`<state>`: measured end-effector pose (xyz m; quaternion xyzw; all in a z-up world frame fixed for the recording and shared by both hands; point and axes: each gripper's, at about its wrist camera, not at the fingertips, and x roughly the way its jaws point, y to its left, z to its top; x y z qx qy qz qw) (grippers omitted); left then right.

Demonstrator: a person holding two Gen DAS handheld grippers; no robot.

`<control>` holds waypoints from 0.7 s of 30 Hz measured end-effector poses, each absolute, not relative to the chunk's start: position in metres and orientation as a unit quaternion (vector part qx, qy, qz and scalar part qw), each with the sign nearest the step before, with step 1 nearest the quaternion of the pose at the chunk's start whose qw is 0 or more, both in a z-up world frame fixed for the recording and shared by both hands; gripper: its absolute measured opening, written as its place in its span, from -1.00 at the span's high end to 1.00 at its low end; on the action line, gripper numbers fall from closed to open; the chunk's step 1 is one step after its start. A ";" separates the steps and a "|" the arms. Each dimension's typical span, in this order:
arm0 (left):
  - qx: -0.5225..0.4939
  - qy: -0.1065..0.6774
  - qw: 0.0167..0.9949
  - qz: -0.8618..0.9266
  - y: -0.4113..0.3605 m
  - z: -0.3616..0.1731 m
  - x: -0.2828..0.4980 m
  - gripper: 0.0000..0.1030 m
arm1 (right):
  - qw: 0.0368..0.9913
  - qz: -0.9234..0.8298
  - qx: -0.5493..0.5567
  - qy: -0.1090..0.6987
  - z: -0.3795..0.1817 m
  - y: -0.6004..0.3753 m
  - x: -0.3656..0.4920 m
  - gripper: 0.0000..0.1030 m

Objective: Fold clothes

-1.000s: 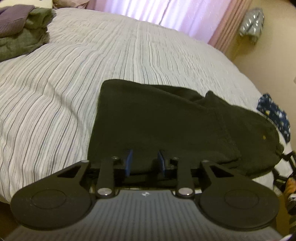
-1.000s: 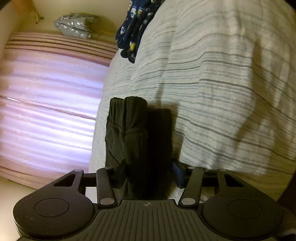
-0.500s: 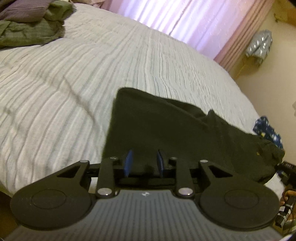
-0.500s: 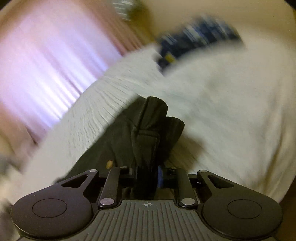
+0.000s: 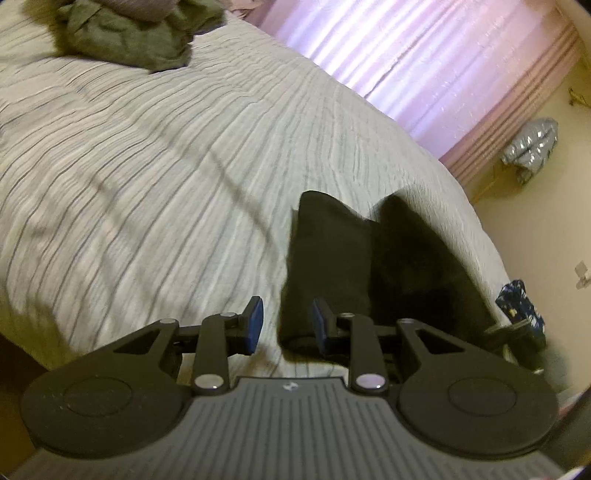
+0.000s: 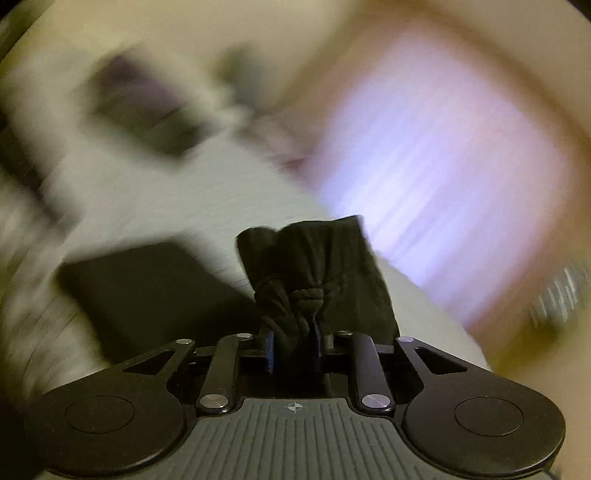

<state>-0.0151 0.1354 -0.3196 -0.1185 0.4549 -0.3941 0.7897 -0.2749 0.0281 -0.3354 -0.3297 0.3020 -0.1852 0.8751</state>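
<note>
Black fabric everywhere: the dark garment (image 5: 332, 266) lies on the striped bedspread (image 5: 147, 192), near its edge closest to the camera. Left gripper (image 5: 284, 323) sits low at that same edge, its blue pads (image 5: 255, 321) parted, nothing pinched; the garment's corner reaches just between them, touching only the right pad. Over on the right wrist view, all blur, but the right gripper (image 6: 293, 350) is clamped on a bunched fold of the garment (image 6: 314, 266), jaws easing open slightly. Olive clothes (image 5: 140, 33) are heaped at the bedspread's far side, pink curtain (image 5: 424, 62) beyond it.
</note>
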 end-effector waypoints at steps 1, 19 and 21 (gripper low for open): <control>-0.123 0.454 0.790 -0.394 0.140 -0.320 -0.014 0.55 | 0.855 -0.170 -0.361 0.332 -0.356 0.039 -0.265 0.54; -0.116 0.451 0.775 -0.426 0.174 -0.327 0.005 0.55 | 0.843 -0.196 -0.394 0.310 -0.351 0.029 -0.245 0.68; -0.118 0.450 0.776 -0.427 0.177 -0.328 0.007 0.55 | 0.859 -0.195 -0.383 0.279 -0.330 0.034 -0.245 0.68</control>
